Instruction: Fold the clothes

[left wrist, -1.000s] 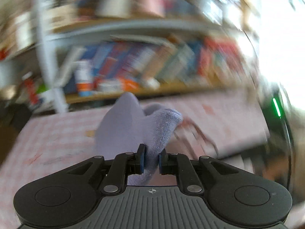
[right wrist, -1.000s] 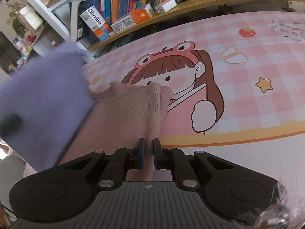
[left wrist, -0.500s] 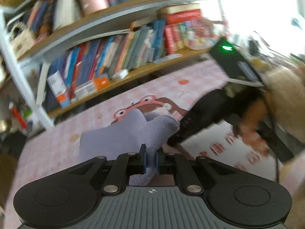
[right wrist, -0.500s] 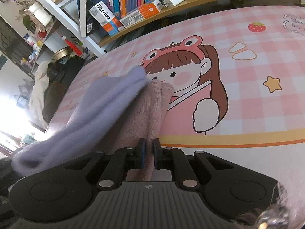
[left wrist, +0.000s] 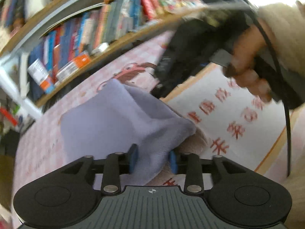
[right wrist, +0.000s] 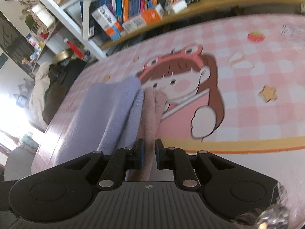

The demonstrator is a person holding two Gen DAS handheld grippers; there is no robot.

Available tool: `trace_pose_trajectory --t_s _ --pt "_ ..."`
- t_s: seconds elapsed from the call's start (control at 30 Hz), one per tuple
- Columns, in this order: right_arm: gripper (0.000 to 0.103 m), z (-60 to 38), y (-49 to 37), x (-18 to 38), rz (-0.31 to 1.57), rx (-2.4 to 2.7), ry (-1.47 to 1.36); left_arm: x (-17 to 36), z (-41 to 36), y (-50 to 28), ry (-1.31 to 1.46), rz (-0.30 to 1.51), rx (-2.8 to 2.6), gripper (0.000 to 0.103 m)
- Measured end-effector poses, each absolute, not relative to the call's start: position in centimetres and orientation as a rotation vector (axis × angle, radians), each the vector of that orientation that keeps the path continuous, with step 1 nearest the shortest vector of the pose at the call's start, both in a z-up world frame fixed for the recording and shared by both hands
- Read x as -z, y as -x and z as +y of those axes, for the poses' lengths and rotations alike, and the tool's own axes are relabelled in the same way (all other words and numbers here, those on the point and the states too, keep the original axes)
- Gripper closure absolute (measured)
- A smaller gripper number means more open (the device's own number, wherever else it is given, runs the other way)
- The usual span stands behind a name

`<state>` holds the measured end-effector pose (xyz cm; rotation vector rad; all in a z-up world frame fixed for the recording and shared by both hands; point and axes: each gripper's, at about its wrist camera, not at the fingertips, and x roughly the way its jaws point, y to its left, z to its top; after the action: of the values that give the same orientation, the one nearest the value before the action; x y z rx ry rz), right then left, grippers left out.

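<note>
Nearest, the left claw (left wrist: 153, 161) was opening, purple cloth (left wrist: 118, 120) sitting loose between its pads, looked like a drop after laying it over the pink cloth (right wrist: 151, 112). The right claw (right wrist: 149, 153) was opening too, with pink fabric in the gap. Both cloths lay on the tabletop (right wrist: 247, 87), purple to the left. Farther back stood a bookshelf (right wrist: 148, 9), well clear. Nothing was in the way except the right hand (left wrist: 247, 61) crowding the left's view.

The left gripper (left wrist: 153, 157) points steeply down, its jaws opening, cloth lying loose between the blue pads. The right gripper (right wrist: 149, 152) tilts down too, jaws opening slightly. Seen from the left, a hand (left wrist: 249, 61) grips its handle.
</note>
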<state>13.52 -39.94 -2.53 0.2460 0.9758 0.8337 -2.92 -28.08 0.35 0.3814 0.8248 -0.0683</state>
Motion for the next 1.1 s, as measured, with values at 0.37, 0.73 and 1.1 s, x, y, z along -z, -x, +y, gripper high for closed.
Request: trace_pose_trajectory --t_s 0.37,0.73,1.1 --pt "0.065 -38.5 -11.5 -0.8 0.957 -0.973 -0.294 -6.1 -21.5 6.8 0.028 0.643 -0.041 0.048" --pt "0.059 -37.1 -10.1 -0.2 1.005 -0.975 -0.239 -5.0 -18.8 6.1 0.051 0.641 -0.222 0.051" --pt "0.093 -37.7 -8.4 -0.6 0.991 -1.091 -0.273 -0.7 -18.1 3.6 0.084 0.805 -0.166 0.068"
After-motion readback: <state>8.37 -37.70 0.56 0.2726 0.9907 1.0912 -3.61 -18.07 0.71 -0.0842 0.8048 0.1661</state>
